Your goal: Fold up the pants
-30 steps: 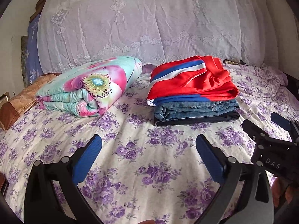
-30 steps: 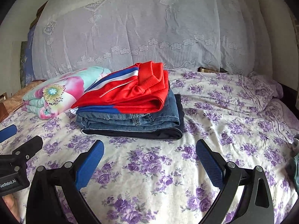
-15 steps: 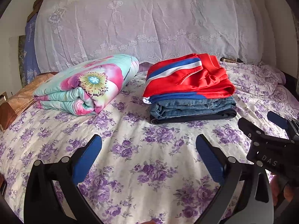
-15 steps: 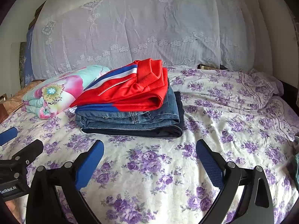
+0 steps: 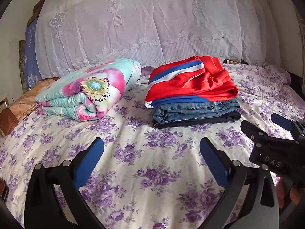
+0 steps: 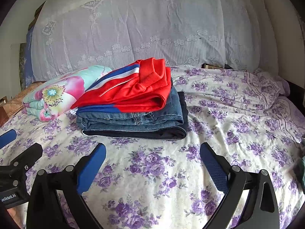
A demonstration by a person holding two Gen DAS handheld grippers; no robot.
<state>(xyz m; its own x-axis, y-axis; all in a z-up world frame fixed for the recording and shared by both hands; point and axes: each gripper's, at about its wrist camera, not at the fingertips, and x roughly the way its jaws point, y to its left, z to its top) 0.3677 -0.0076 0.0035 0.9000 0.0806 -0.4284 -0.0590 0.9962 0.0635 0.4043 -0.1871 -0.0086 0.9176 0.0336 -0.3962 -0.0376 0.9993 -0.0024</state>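
- The right gripper point(image 5: 274, 126), seen from the left wrist view at the right edge, carries the white letters "DAS" on its black body; the left gripper point(image 6: 13, 143), seen at the left edge of the right wrist view, carries "GenRobot.AI", its first letter partly cut off by the frame.
- Both are cut off by the frame edges in those cross views, and a bit of a hand point(image 5: 286, 196) shows behind the right one, mostly hidden.
- In its own view the left gripper point(image 5: 152, 152) has its blue-padded fingers point(image 5: 89, 162) wide apart, holding nothing, above the flowered bedsheet point(image 5: 152, 171).
- The right gripper point(image 6: 152, 152) likewise stands spread and empty over the sheet — nothing is between its fingers point(image 6: 213, 164).
- The pants sit folded in a stack toward the back of the bed: red track pants point(image 6: 129, 93) with a blue and white stripe on top, blue jeans point(image 6: 133, 120) under them, and a dark pair point(image 6: 137, 133) at the bottom, its front edge poking out.
- The red pair is somewhat bunched at its right end; the jeans lie in flat, even layers.
- Just left of the stack, apart from it, lies a folded floral quilt point(image 5: 85, 91).
- A lace cover point(image 6: 143, 24) rises behind — what it drapes is hidden.
- At the right edge of the right wrist view a greenish scrap point(image 6: 302, 169) is too cut off to identify.
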